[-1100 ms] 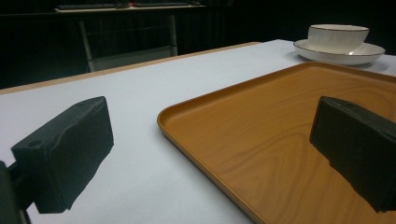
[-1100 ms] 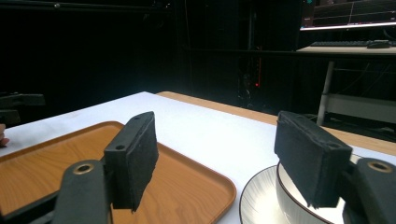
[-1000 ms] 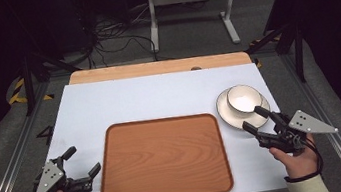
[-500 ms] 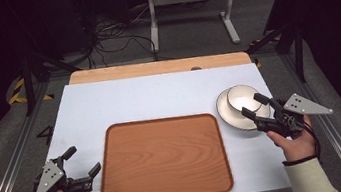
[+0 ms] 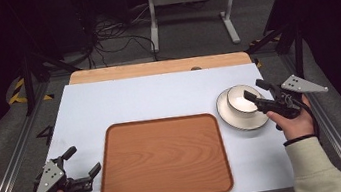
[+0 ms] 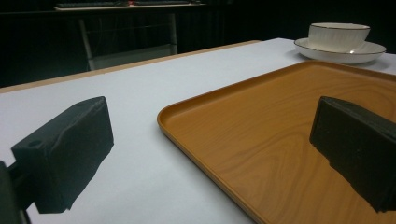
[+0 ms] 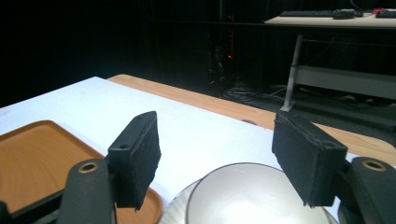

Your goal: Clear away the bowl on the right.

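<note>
Over the white bowl [image 5: 241, 100] on its saucer [image 5: 230, 119], the right gripper [image 5: 255, 91] gapes; beside the unmarked wooden tray's [image 5: 162, 158] left edge, the left gripper [image 5: 82, 162] gapes on bare tabletop [image 5: 148, 99].

Each hand carries a black two-jaw gripper: the left gripper [image 5: 81, 162] at the near left, the right gripper [image 5: 254, 89] at the far right, each topped by a grey three-cornered plate dotted with small holes. The jaws are flat black rectangular pads with a rough, foam-like surface, fixed on black arms with round brass-rimmed screw holes. The person wears pale cream sleeves with ribbed cuffs and a dark band at each wrist.
</note>
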Action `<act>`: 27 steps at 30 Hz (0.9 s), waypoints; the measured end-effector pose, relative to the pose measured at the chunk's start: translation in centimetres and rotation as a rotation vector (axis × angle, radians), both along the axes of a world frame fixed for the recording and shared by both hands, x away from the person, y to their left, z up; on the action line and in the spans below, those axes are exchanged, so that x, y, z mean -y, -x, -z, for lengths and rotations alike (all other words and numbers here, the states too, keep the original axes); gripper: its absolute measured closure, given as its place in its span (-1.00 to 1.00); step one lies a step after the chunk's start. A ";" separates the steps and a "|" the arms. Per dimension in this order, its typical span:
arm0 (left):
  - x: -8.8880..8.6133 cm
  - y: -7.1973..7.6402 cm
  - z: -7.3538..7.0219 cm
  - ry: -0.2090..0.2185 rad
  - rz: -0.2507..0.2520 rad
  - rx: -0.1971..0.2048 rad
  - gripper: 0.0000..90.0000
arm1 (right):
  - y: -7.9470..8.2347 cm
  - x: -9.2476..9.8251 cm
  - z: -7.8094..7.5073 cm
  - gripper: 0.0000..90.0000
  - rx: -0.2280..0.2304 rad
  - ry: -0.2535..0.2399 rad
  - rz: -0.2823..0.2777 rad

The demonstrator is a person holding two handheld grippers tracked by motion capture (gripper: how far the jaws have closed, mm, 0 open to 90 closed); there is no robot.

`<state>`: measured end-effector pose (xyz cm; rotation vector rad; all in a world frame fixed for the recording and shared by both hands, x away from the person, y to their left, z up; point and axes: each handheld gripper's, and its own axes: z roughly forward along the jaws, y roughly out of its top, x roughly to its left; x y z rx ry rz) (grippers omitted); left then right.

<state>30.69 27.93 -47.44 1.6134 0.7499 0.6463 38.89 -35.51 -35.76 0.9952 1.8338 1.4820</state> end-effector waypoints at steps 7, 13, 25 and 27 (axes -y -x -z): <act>0.0 0.0 0.0 -0.003 0.000 -0.001 -0.99 | -1.5 0.6 -0.3 -0.26 -0.015 0.021 0.022; 0.0 0.0 0.0 -0.002 0.001 -0.002 -0.99 | -2.8 1.4 0.0 -0.19 -0.034 0.035 0.056; 0.0 0.0 0.0 -0.002 0.000 -0.002 -0.99 | -4.7 2.6 0.5 -0.24 -0.079 0.070 0.116; 0.0 0.0 0.0 -0.002 0.000 -0.002 -0.99 | -4.9 2.7 0.7 -0.25 -0.100 0.069 0.127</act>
